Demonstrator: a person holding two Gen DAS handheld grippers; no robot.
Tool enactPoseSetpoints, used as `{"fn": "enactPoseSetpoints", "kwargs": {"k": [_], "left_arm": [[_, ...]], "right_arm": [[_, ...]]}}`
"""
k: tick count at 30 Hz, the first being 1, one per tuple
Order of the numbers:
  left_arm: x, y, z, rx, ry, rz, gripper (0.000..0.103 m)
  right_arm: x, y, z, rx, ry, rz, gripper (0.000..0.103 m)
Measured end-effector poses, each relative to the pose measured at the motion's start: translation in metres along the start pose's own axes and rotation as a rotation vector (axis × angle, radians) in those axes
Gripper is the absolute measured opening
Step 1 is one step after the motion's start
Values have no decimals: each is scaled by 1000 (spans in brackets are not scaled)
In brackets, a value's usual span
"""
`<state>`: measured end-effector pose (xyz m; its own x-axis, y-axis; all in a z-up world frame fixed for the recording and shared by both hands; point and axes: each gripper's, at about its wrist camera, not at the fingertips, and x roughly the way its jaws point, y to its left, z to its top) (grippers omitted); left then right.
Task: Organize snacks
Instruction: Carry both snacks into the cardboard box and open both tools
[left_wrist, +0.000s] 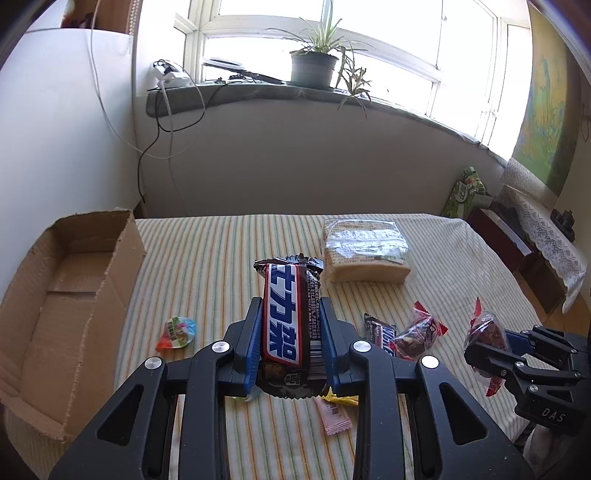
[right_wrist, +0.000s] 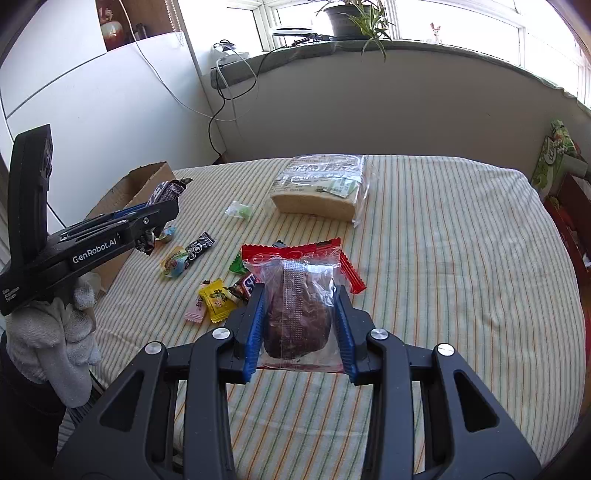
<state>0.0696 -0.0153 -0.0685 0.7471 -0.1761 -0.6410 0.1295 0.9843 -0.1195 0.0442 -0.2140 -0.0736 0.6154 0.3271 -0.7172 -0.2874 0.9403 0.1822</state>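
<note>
Bright window (left_wrist: 332, 44) above grey sill (left_wrist: 258, 92); potted plant (left_wrist: 314, 62) on sill, cables (left_wrist: 162, 122) hanging at its left end. White wall (left_wrist: 295, 166) below. Striped bed (left_wrist: 221, 251) beneath.

The left gripper (left_wrist: 291, 332) and right gripper (right_wrist: 300, 321) both point downward, jaws clamped; a gloved hand (right_wrist: 55, 332) holds the left.

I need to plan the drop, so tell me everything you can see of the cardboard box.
The cardboard box is plain brown corrugated card, open-topped, with rough, torn-looking upper edges and no flaps showing. It looks empty as far as its floor shows. It sits upright on the striped cloth at the left edge of the surface, left of the left gripper. No snack or gripper touches it.
</note>
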Motion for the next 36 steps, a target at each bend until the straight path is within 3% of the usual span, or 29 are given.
{"fn": "enactPoseSetpoints", "kwargs": {"k": [12, 23, 36], "left_arm": [[-59, 81, -7, -95, -89, 153, 27], [-76, 157, -29, -187, -93, 312, 27], [-80, 192, -40, -240, -97, 344, 27]], "right_arm": [[24, 99, 58, -223, -49, 87, 37], [84, 204, 95, -372, -18, 168, 37], [144, 281, 115, -469, 31, 165, 37]]}}
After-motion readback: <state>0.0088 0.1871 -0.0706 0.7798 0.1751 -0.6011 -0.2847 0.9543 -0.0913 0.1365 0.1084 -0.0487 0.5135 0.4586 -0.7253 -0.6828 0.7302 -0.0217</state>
